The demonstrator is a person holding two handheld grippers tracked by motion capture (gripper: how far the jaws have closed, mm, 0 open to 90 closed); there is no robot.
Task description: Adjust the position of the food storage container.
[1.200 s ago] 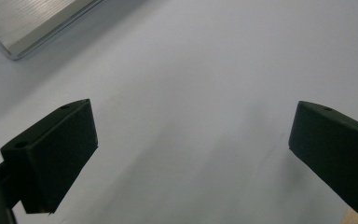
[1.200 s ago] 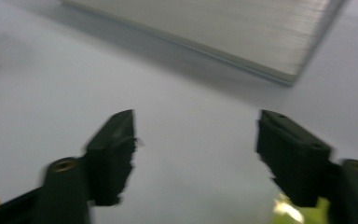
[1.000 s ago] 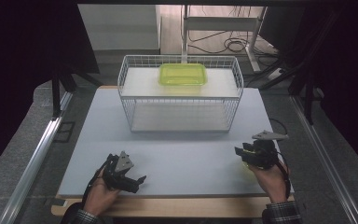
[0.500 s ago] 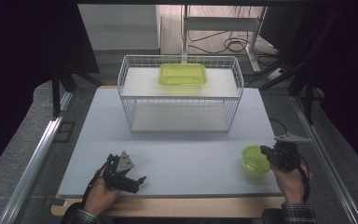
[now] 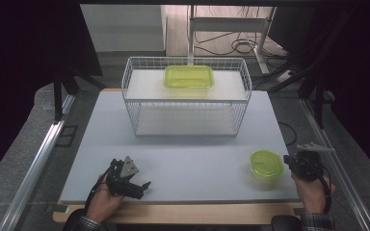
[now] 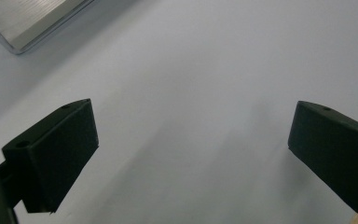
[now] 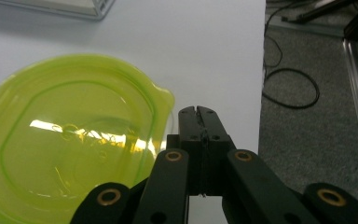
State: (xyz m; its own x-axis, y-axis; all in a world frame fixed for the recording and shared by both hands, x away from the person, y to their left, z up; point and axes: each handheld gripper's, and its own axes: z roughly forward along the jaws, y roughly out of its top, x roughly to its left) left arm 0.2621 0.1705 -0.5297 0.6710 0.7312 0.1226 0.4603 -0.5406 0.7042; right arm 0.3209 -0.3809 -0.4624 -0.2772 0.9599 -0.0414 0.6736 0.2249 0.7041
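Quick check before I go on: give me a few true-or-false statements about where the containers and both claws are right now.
1. The round green container sits on the white table beside the right claw. True.
2. The right claw's jaws are wide open. False: in the right gripper view they are pressed together, beside the container's rim.
3. The rectangular green container lies on top of the wire rack. True.
4. The left claw grips a container. False: its jaws are open over bare table.
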